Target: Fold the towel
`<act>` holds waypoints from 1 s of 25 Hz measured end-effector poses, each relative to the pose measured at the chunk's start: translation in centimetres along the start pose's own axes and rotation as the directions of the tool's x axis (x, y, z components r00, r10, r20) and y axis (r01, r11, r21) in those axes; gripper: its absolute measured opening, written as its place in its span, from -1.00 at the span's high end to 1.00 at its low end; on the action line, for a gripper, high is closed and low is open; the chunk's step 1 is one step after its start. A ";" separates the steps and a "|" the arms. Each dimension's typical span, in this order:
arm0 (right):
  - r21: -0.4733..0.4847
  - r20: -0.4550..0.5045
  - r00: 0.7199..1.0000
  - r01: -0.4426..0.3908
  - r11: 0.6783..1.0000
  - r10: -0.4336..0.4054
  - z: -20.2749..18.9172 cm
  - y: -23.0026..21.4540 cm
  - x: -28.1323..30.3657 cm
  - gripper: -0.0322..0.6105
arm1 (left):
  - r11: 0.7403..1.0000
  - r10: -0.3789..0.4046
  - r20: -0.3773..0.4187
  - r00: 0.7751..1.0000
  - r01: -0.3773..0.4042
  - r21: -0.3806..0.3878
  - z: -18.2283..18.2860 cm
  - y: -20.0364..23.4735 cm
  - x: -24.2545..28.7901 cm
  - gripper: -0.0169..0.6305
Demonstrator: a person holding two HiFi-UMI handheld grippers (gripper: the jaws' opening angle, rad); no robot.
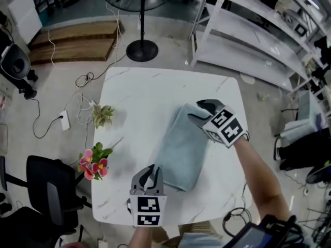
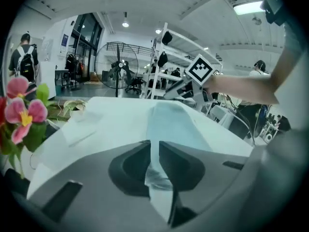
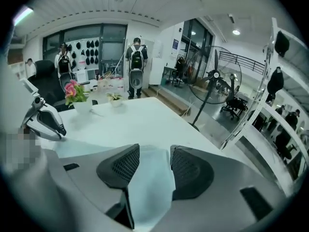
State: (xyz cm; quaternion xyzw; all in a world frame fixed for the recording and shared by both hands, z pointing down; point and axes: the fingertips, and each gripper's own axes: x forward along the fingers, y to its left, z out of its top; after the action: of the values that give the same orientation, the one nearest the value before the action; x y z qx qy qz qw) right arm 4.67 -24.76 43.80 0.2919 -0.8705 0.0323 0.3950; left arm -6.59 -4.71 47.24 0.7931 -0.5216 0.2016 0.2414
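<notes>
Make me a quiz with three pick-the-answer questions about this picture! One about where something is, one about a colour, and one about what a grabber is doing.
1. Where does the towel lie?
A on the floor
B on the white table
C on the black chair

2. What colour are the flowers at the table's edge?
A yellow
B blue
C pink

3. What is the left gripper doing?
A pinching the towel
B holding a flower
C wide open and empty

Answers: B, the towel lies flat on the tabletop; C, pink petals show in the head view; A, cloth sits squeezed between its narrow jaws.
</notes>
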 end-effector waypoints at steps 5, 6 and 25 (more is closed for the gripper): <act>-0.010 -0.058 0.995 -0.079 0.997 0.078 -2.5 -2.2 5.2 0.29 | 1.000 0.015 -0.083 0.996 -0.016 -0.016 -2.9 0.7 2.1 0.77; -0.012 -0.068 0.994 -0.091 0.996 0.090 -2.9 -2.2 5.9 0.31 | 1.000 0.017 -0.086 0.996 -0.019 -0.022 -3.2 0.8 2.2 0.77; -0.140 0.061 0.989 -0.122 0.983 0.131 2.3 -0.8 8.4 0.72 | 0.999 0.033 -0.102 0.994 -0.032 0.007 -4.0 0.2 1.1 0.77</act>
State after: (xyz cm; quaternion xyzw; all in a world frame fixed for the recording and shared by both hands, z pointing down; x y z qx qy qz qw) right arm -0.80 -30.19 48.00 0.2093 -0.9007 -0.0123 0.3805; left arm -6.63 -3.22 51.17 0.7738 -0.5210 0.2471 0.2621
